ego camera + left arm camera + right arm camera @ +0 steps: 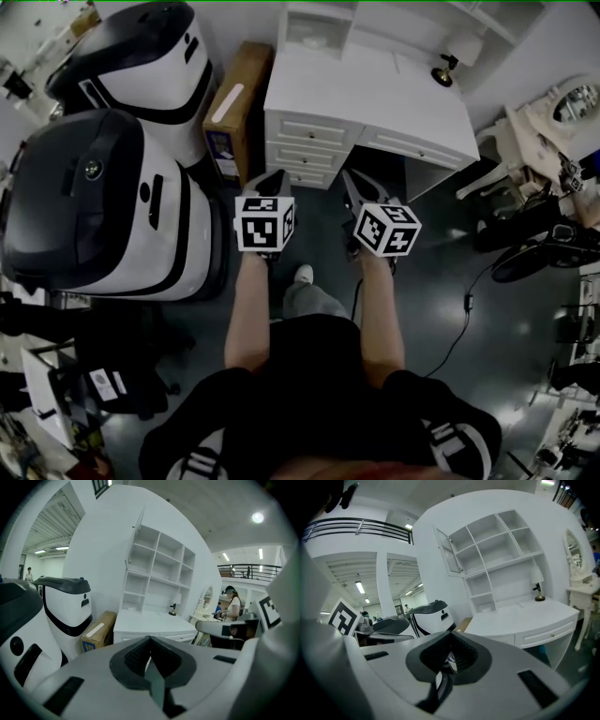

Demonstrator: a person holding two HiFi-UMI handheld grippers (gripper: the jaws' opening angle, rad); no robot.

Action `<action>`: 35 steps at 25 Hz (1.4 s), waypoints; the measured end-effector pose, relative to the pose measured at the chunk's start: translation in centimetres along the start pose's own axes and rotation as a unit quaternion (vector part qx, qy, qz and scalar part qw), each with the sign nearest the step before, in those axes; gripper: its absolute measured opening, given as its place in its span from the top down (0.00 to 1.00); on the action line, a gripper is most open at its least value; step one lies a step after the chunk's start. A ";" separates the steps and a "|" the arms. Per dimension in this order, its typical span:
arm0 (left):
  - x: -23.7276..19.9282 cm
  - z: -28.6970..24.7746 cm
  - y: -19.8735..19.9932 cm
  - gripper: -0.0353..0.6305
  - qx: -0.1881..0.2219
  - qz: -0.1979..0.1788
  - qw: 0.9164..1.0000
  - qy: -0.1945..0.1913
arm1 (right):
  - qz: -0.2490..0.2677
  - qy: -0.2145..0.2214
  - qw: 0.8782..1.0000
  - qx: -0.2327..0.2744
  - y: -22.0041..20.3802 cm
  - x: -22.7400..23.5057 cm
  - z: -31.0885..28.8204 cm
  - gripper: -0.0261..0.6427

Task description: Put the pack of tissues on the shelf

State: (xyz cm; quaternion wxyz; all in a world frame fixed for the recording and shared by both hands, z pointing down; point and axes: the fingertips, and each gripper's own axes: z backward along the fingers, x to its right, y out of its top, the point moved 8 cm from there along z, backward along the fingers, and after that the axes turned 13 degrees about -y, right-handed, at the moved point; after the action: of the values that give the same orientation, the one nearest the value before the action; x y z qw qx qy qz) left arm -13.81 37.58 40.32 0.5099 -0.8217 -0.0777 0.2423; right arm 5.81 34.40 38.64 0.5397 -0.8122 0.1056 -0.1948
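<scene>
I stand before a white desk (375, 94) with a white shelf unit (497, 555) at its back. A small white flat thing (487, 607) lies in the bottom left shelf compartment; it is too small to tell whether it is the pack of tissues. My left gripper (270, 178) and right gripper (354, 180) hang side by side above the dark floor, short of the desk drawers. The left gripper (150, 641) has its jaws together with nothing between them. The right gripper (451, 637) is also shut and holds nothing.
Two big white-and-black machines (94, 206) (141, 56) stand at the left, a cardboard box (236, 103) leaning between them and the desk. A small dark figurine (442, 70) stands on the desk. A white dresser with mirror (562, 112) and a black cable (464, 309) are at the right.
</scene>
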 end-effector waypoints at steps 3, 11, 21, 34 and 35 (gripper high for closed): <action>-0.3 -1.3 0.8 0.93 0.000 -0.003 1.000 0.008 | 0.000 0.010 1.000 -0.009 0.3 0.6 -1.9 0.93; -2.6 -5.3 4.3 0.93 0.006 0.005 1.000 0.030 | 0.003 0.025 1.000 -0.009 3.2 3.2 -6.7 0.93; -1.2 -13.3 8.0 0.93 0.013 -0.015 1.000 -0.001 | -0.009 -0.020 0.999 0.024 6.7 11.1 -10.3 0.93; -3.6 -16.1 11.2 0.93 0.039 -0.010 0.999 0.019 | 0.020 0.015 0.999 0.031 9.9 11.3 -16.1 0.93; -3.9 -16.2 11.1 0.93 0.037 -0.005 0.999 0.023 | 0.017 0.018 0.999 0.027 9.9 11.2 -16.6 0.93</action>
State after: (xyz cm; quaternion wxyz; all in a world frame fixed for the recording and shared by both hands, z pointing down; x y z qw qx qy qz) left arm -10.82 17.97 37.68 0.5429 -0.8073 -0.0614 0.2232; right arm 9.20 12.38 37.52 0.5628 -0.7917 0.1235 -0.2032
